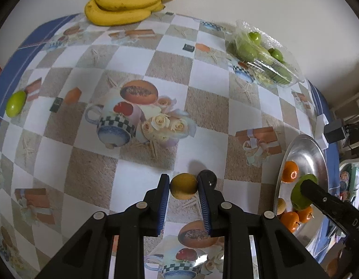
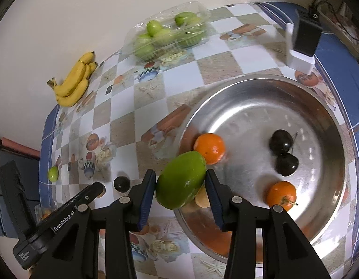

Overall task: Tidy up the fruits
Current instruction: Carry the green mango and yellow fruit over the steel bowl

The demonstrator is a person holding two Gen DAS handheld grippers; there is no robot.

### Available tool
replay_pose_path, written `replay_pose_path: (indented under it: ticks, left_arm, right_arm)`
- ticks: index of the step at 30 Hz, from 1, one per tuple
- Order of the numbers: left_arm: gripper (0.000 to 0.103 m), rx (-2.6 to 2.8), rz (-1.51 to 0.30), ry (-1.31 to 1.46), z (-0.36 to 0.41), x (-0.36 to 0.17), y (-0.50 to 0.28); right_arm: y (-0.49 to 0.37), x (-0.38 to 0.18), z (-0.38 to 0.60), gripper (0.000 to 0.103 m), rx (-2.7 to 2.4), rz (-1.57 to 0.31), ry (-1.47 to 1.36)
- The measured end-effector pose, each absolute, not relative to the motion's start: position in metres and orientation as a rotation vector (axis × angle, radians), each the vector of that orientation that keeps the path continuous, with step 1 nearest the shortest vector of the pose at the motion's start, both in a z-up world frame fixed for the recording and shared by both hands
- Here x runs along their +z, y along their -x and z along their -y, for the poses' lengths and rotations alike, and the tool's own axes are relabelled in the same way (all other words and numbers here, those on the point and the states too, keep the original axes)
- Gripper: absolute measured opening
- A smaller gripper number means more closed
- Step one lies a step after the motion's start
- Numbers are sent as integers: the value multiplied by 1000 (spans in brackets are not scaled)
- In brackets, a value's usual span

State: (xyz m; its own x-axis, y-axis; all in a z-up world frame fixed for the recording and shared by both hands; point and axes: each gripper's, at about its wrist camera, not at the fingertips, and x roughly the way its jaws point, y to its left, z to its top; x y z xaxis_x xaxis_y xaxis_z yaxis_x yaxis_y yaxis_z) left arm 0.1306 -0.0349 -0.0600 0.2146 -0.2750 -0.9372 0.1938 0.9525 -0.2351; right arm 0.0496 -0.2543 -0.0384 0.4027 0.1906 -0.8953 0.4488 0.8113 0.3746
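Blue-padded left tongs (image 1: 183, 186) clenched on tan fruit (image 1: 183, 186), right tongs (image 2: 180, 181) on green mango (image 2: 181, 180).

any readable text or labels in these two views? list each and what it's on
"GenRobot.AI": white lettering on the black body of the left gripper, seen in the right wrist view.
"DAS": white letters, cut off at the frame edge, on the black body of the right gripper, seen in the left wrist view.
Black adapter: no readable marking.
Fruit box: no label visible.
Nothing else carries text.

Green mango (image 2: 181, 180) clamped over steel bowl (image 2: 326, 121); small yellow-brown fruit (image 1: 183, 186) gripped.
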Motion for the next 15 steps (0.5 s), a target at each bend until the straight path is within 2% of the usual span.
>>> replay_pose_path:
  ticks: [9,15]
  left_arm:
    - [27,-351,-1273,62,42,-45,-126]
    - [27,-461,-1232,-4,80,-23,-110]
  right_arm:
    - [-48,-38,258,45,-174,-1161,-653]
    - [-39,-39,276,45,-246,-1161,-663]
